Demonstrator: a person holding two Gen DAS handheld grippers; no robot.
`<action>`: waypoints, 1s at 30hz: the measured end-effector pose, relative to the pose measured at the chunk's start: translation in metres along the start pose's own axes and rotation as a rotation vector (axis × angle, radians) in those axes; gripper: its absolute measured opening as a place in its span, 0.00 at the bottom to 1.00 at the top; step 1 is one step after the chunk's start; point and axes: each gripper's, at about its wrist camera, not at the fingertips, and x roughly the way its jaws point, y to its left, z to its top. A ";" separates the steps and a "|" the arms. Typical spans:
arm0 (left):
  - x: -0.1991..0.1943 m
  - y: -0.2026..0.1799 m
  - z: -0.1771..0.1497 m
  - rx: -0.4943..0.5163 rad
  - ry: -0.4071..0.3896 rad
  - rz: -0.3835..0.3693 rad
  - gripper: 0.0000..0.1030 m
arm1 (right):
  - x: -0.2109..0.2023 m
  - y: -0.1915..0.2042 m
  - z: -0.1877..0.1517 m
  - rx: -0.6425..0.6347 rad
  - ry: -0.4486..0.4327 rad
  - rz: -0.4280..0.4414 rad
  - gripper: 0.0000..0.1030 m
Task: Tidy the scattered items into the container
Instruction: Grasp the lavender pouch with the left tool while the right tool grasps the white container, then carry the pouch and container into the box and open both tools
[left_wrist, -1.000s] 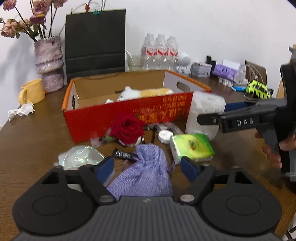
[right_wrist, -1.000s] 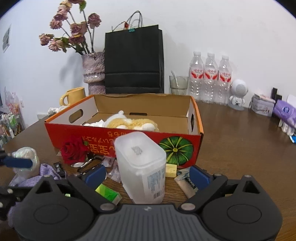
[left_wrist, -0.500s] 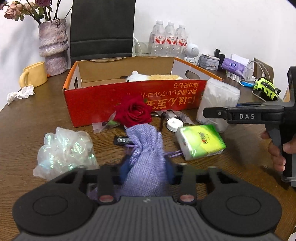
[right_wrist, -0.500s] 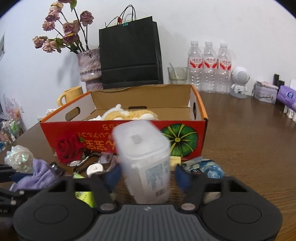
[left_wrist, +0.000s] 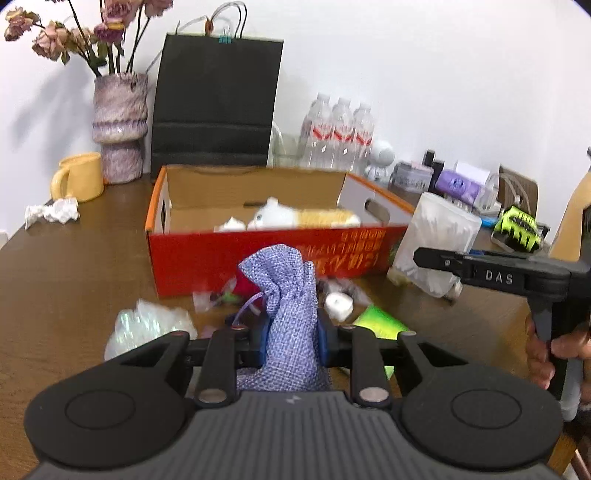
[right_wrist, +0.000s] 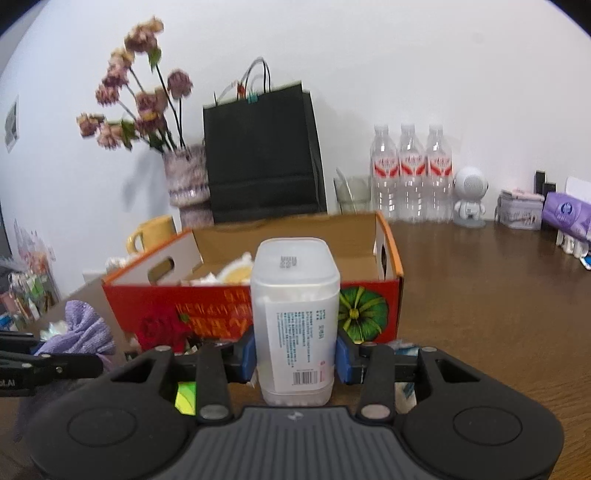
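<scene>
The left gripper (left_wrist: 291, 338) points toward twelve o'clock, its blue pads (left_wrist: 263, 338) pressed in from both sides against a purple drawstring pouch (left_wrist: 290, 295) pinched between them. The right gripper (right_wrist: 294, 356) also points toward twelve o'clock, level, with its blue pads (right_wrist: 341, 356) clamped on the flanks of a translucent plastic canister (right_wrist: 295, 314) that stands upright between them. In the left wrist view the right gripper's body reaches in from three o'clock, and the person's right hand (left_wrist: 554, 354) wraps its handle.
</scene>
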 end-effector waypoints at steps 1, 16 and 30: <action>-0.002 0.000 0.003 -0.003 -0.012 -0.005 0.24 | -0.002 0.000 0.003 0.000 -0.012 0.003 0.39; 0.018 0.019 0.090 -0.102 -0.192 -0.017 0.24 | 0.022 0.015 0.076 -0.040 -0.114 0.010 0.39; 0.121 0.055 0.118 -0.186 -0.102 0.075 0.24 | 0.128 -0.002 0.085 -0.015 0.038 -0.085 0.39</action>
